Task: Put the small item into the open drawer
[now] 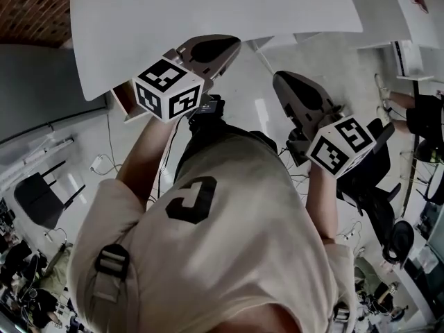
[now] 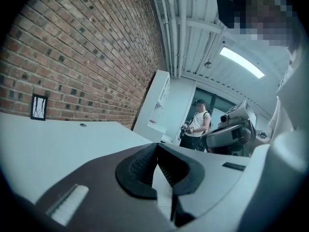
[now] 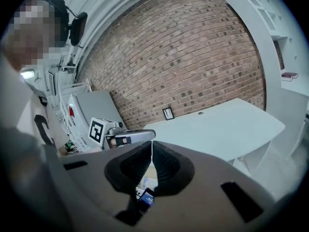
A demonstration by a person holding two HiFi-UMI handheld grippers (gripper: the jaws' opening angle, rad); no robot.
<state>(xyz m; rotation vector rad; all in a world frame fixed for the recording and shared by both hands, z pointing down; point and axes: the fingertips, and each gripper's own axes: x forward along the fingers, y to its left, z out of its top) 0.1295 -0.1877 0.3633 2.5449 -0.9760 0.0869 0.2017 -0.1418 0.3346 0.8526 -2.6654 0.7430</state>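
No small item shows in any view. A shallow box with a reddish edge (image 1: 125, 103) sits under the white table's (image 1: 208, 12) near edge; whether it is the open drawer I cannot tell. My left gripper (image 1: 215, 47) is held in the air before the person's chest, jaws shut and empty, pointing over the tabletop (image 2: 48, 149). My right gripper (image 1: 281, 82) hangs beside it, also shut with nothing between its pads. Each shows in the other's view: the left gripper (image 3: 130, 137) and the right gripper (image 2: 231, 132).
A brick wall (image 2: 72, 57) runs behind the table, with a white shelf unit (image 2: 157, 105) at its end. Another person (image 2: 199, 124) stands far off. A dark chair (image 1: 41, 196) is at the left, an office chair (image 1: 381, 186) at the right.
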